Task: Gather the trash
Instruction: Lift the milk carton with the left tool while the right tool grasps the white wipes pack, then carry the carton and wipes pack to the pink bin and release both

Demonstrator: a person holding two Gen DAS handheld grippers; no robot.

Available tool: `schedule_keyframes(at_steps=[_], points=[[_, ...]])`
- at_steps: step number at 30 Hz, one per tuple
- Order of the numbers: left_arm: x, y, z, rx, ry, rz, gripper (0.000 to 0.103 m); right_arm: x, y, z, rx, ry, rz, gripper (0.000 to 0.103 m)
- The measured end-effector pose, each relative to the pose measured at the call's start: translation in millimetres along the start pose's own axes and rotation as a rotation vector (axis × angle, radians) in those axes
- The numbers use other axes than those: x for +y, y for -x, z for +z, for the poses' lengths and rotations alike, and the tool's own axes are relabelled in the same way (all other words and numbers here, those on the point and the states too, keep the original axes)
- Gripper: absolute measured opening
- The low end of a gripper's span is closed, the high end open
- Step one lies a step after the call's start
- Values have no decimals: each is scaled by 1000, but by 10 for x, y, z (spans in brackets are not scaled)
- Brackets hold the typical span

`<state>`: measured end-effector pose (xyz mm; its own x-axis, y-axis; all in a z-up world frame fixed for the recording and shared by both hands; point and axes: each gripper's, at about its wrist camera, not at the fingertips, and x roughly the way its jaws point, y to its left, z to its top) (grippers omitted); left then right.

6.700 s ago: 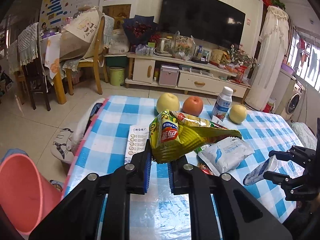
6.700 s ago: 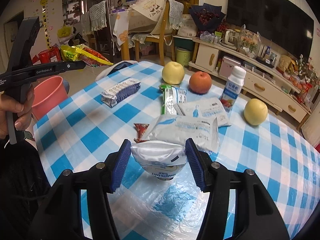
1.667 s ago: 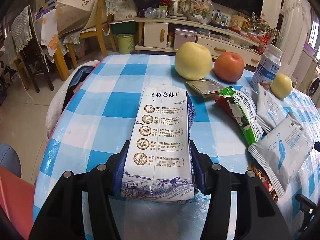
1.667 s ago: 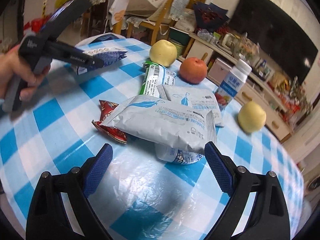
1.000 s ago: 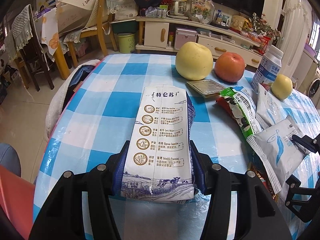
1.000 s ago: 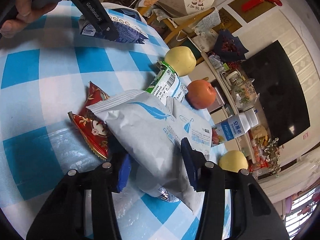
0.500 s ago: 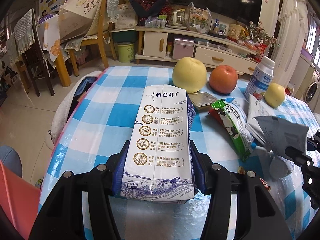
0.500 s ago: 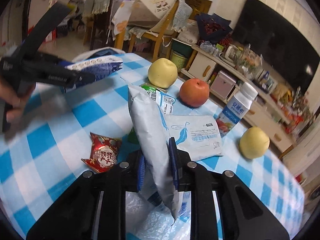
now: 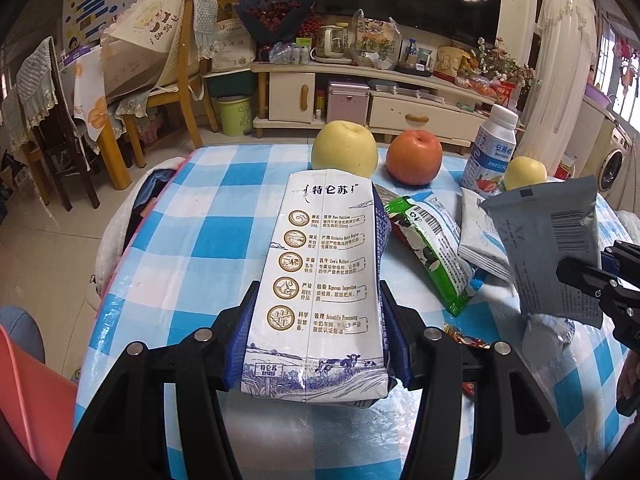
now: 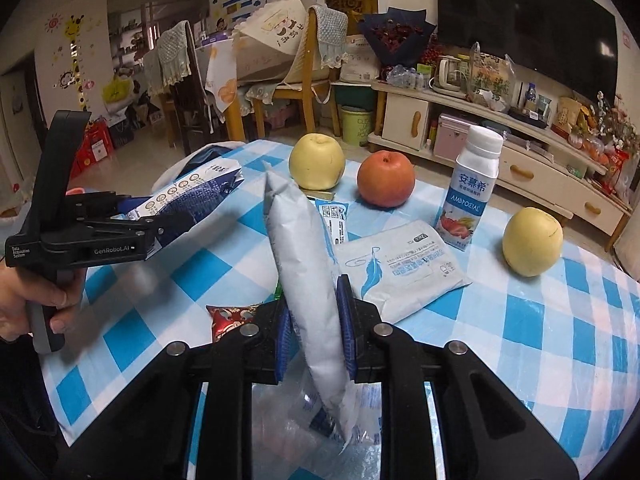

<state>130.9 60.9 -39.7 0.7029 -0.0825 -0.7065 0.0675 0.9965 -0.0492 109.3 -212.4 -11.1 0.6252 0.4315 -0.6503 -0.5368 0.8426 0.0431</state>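
Note:
My left gripper [image 9: 316, 344] is shut on a white and blue milk carton [image 9: 324, 272], held just above the blue checked table [image 9: 208, 248]. The same carton [image 10: 196, 192] shows at the left of the right wrist view, with a hand [image 10: 24, 300] on the handle. A grey-white packet [image 10: 304, 248] stands on edge, lifted off the table, and my right gripper [image 10: 314, 328] is shut on it. Still on the cloth lie a green wrapper [image 9: 432, 248], a second white packet [image 10: 404, 268], a red wrapper [image 10: 228, 316] and a small crumpled pouch [image 9: 548, 332].
A yellow apple [image 10: 317, 160], a red apple [image 10: 386, 184], a yoghurt bottle [image 10: 472, 192] and a smaller yellow fruit [image 10: 532, 240] stand at the table's far side. A pink bin [image 9: 28, 392] sits low at the left, beside the table edge.
The right gripper closed on the grey-white packet, lifted it off the pile and rolled it onto its edge. The left gripper rose a little with the carton.

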Motion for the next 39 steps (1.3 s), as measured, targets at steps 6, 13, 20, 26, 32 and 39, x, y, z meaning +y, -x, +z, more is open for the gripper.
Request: schedule_keyframes(at_steps=[6, 13, 20, 26, 32, 39], points=[[-9, 81, 12, -12, -1, 2, 57, 80, 48, 9, -5, 10, -3, 19], [-37, 191, -11, -21, -6, 11, 57, 166, 158, 40, -27, 23, 6, 18], [-39, 276, -4, -31, -7, 19, 57, 184, 277, 83, -55, 26, -5, 18], [-43, 375, -3, -51, -18, 26, 57, 207, 354, 96, -69, 30, -17, 18], [-17, 556, -7, -81, -16, 29, 57, 260, 374, 100, -66, 37, -33, 18], [91, 775, -11, -114, 8, 50, 57, 392, 463, 166, -76, 50, -39, 18]])
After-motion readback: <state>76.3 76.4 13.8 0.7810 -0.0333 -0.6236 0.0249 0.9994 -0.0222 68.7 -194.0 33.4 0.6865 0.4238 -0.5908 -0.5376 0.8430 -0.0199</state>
